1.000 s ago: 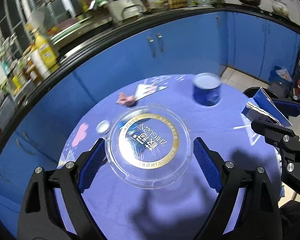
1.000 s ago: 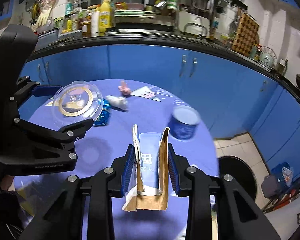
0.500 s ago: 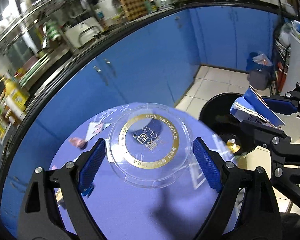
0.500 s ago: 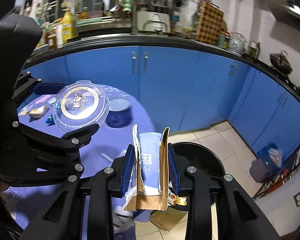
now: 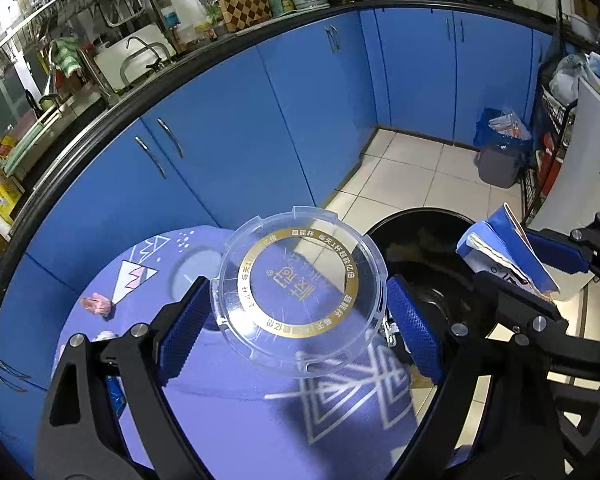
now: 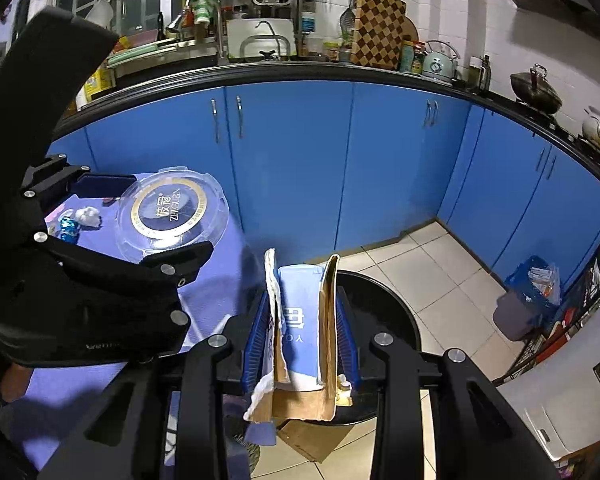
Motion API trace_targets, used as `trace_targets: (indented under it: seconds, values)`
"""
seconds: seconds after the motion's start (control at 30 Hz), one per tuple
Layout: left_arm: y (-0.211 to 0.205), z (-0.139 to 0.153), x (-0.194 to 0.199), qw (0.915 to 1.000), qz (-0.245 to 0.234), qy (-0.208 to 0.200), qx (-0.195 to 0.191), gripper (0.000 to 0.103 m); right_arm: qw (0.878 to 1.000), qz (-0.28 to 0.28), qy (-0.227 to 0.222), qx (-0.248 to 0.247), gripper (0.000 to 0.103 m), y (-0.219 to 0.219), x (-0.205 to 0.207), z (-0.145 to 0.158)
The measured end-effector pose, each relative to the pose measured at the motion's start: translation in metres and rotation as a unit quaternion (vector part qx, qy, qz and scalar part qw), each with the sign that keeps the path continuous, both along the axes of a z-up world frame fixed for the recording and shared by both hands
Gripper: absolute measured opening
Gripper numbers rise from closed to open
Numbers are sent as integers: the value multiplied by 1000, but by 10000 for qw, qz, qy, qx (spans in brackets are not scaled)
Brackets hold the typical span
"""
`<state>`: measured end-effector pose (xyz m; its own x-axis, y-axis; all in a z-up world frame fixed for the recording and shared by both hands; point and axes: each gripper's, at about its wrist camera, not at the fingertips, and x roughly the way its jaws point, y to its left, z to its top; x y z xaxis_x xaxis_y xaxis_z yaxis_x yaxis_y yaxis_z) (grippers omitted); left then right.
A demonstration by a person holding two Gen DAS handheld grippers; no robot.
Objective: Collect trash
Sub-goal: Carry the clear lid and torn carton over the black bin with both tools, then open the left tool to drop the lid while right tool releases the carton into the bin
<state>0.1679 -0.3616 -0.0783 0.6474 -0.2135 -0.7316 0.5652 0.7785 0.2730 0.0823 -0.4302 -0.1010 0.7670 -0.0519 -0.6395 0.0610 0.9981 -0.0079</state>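
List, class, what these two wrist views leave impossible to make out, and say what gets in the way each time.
- Inside of the black bin: dark in the left wrist view; the torn blue carton covers it in the right wrist view.
- Small scraps on the table: the clear lid and left tool block them in the right view.
- Small ring lettering on that lid: too small there.
- Carton's lettering: cut off by its cardboard flaps.

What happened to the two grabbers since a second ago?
Both swung away from over the purple table toward the black bin on the floor. The left gripper still clamps the clear round lid, and the right gripper still clamps the torn blue carton. Nothing was let go.
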Motion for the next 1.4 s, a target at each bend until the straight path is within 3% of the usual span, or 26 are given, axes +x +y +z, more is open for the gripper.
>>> trace_targets:
  seconds: [0.63,0.77,0.93,1.4]
  values:
    - [-49,-16,13,9998,-180,16,122,88,9990,-324,2,302,32,-41,8,-13]
    - [-50,-18,16,9998,-110,41,165,89,9987,-379,-19,330,32,-45,6,-13]
    - [-47,-16,21,9999,0,69,94,100,9982,-438,-35,398,32,-51,5,-13]
    - [-26,-12,33,9994,299,200,-9,100,9986,-327,18,409,32,-41,11,-12]
